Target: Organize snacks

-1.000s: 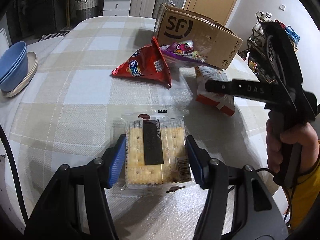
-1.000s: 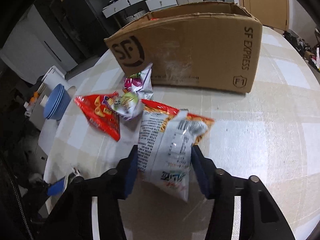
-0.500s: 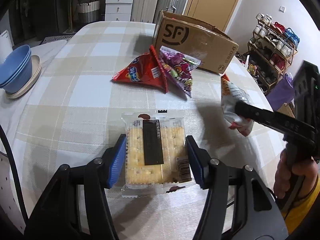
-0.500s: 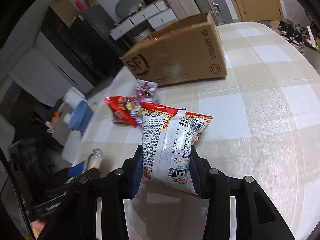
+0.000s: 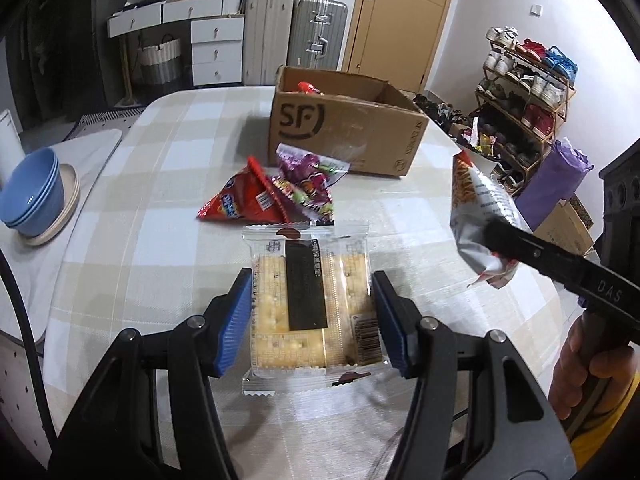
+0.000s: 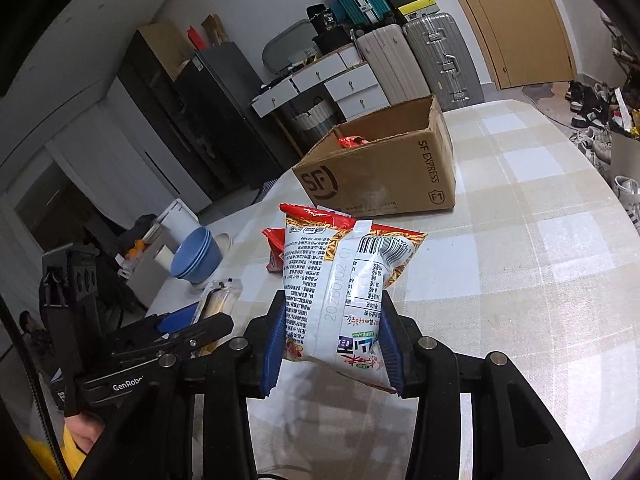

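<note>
Crackers in a clear wrapper, the cracker pack [image 5: 310,304], sit between the blue pads of our left gripper [image 5: 312,320], which is clamped on the pack's two long sides. The pack looks lifted off the checked tablecloth [image 5: 140,248], though we cannot tell for sure. We take the cardboard box [image 5: 344,128] marked SF as our landmark. The cracker pack is well in front of the box, on the near side of the table. Between the pack and the box lie two loose snacks: a red triangular bag [image 5: 240,204] and, just beside it and partly over it, a purple candy bag [image 5: 308,184], which lies close to the box's front wall. Inside the box a red packet [image 5: 308,87] shows above the rim.

Our right gripper [image 6: 332,344] is closed on the lower part of a white and orange noodle-snack bag [image 6: 340,276], printed back facing the camera, barcode near its top. The bag is held upright in the air above the tablecloth, well in front of the box and to its right as the left wrist camera sees it [image 5: 478,220]. The box stands open at the top, its SF EXPRESS side turned toward the right gripper. Far to the left of the box, stacked blue bowls [image 5: 32,196] rest on a beige plate [image 5: 60,216].
</note>
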Available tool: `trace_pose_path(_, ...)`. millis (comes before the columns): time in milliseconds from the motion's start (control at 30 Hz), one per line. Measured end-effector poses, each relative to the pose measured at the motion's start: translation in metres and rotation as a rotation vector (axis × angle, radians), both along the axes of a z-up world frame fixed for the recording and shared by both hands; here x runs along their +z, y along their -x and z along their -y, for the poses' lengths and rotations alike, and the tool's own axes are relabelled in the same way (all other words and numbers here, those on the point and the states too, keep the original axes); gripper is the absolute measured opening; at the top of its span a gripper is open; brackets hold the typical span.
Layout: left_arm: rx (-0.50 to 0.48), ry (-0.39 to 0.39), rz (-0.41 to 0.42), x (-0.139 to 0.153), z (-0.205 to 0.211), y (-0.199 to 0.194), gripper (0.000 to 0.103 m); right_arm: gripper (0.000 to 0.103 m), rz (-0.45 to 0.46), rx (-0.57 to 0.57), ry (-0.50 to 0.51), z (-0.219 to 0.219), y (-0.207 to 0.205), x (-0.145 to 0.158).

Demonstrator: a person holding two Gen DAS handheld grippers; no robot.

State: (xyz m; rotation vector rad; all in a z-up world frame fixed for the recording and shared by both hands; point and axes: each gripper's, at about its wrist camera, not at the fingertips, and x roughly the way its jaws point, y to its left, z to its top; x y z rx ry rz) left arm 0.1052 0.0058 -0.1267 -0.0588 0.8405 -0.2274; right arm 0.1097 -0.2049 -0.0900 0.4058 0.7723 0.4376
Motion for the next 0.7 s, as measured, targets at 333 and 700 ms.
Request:
trace_pose_path(333, -0.005, 0.003, -0.01, -0.004, 0.004, -0.001, 0.055, 0.042, -0.04, -0.004, -0.005, 0.005, -0.001, -0.016)
trace_pose_path(700, 0.011, 0.029, -0.057, -0.026, -0.001, -0.029, 0.055, 0.042, -0.011, 0.045, -0.003, -0.004, -0.019, -0.021)
